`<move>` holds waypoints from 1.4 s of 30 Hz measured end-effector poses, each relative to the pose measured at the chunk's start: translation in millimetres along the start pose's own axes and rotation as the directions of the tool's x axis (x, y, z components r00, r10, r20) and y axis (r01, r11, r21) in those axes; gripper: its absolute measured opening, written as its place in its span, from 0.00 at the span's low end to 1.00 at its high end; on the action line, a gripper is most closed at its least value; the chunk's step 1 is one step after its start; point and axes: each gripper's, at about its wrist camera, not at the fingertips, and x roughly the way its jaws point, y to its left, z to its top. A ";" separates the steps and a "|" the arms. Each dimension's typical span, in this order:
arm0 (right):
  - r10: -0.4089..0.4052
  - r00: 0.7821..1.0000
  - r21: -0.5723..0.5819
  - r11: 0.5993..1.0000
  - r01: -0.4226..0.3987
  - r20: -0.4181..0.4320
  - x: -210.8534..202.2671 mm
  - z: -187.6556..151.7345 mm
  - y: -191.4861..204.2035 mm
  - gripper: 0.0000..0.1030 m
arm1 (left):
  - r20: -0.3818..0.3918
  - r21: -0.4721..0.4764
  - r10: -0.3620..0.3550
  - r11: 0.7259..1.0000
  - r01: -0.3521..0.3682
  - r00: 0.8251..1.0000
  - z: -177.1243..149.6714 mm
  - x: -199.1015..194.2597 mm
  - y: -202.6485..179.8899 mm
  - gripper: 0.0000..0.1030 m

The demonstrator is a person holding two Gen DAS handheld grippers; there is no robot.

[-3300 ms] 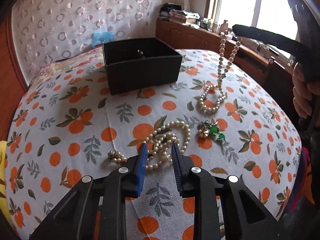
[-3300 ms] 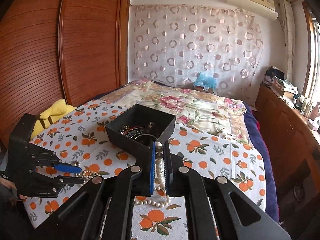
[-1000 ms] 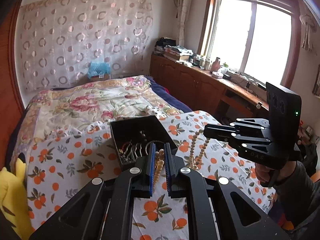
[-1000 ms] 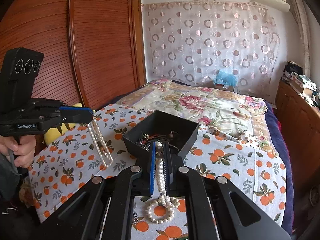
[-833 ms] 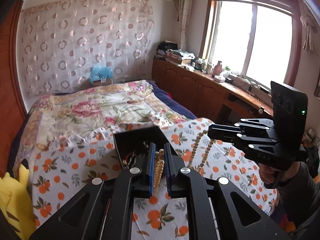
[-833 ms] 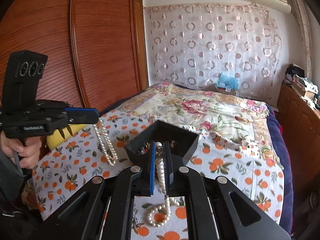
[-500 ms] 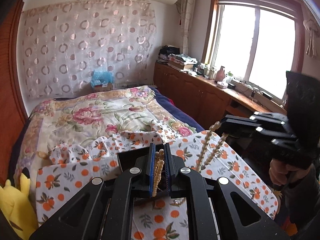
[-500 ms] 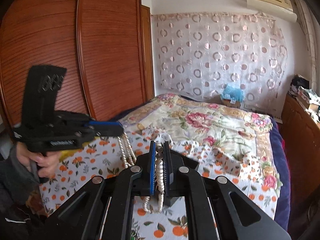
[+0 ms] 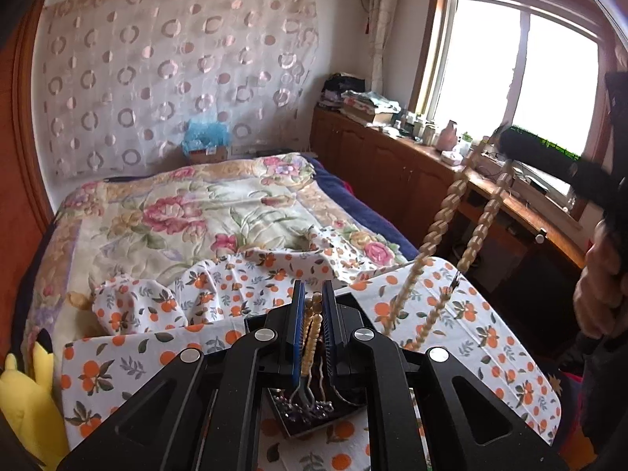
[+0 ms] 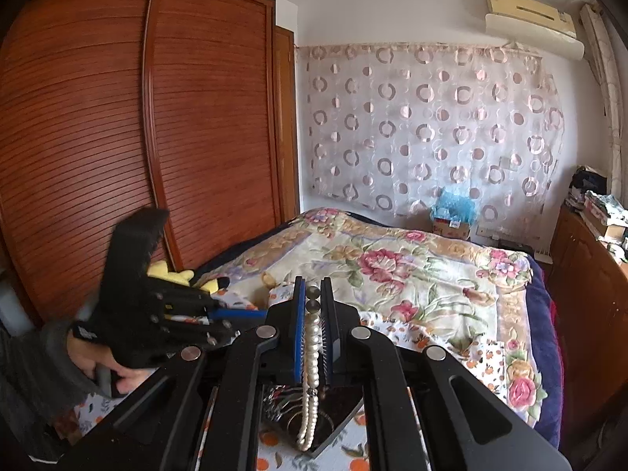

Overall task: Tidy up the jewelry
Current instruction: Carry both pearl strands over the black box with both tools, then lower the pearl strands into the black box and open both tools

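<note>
Over the bed's orange-print cloth (image 9: pixel 463 314), both grippers' fingers pinch 2 pearl necklaces, so I'd lower each strand slowly, centred, into the black box (image 10: pixel 337 404).

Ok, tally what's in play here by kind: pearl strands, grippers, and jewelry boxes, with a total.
Pearl strands: 2 (left pearl strand, right pearl strand)
Grippers: 2 (left gripper, right gripper), each shut on its strand
Black box: 1
Total: 5
</note>
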 end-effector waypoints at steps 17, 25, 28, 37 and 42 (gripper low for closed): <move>-0.047 0.992 0.014 0.999 0.049 -0.121 63.3 -25.6 -25.1 0.08 | -0.077 -0.021 0.022 1.000 -0.024 0.997 -7.6 53.5 18.3 0.08; -0.043 0.976 0.031 0.998 0.051 -0.212 92.6 -60.8 -22.9 0.09 | -0.099 -0.020 0.037 0.999 -0.040 0.994 -19.7 49.1 14.9 0.11; -0.049 0.972 0.045 0.997 0.061 -0.228 98.1 -72.4 -22.1 0.09 | -0.101 -0.012 0.052 0.998 -0.053 0.994 -27.1 41.9 12.6 0.23; -0.048 0.974 0.077 0.995 0.067 -0.222 87.3 -87.1 -22.3 0.14 | -0.102 -0.008 0.068 0.998 -0.069 0.992 -59.4 13.4 -1.1 0.28; -0.039 0.973 0.092 0.994 0.062 -0.227 60.7 -107.8 -9.7 0.14 | -0.103 0.009 0.074 0.997 -0.073 0.992 -74.3 2.3 -11.4 0.29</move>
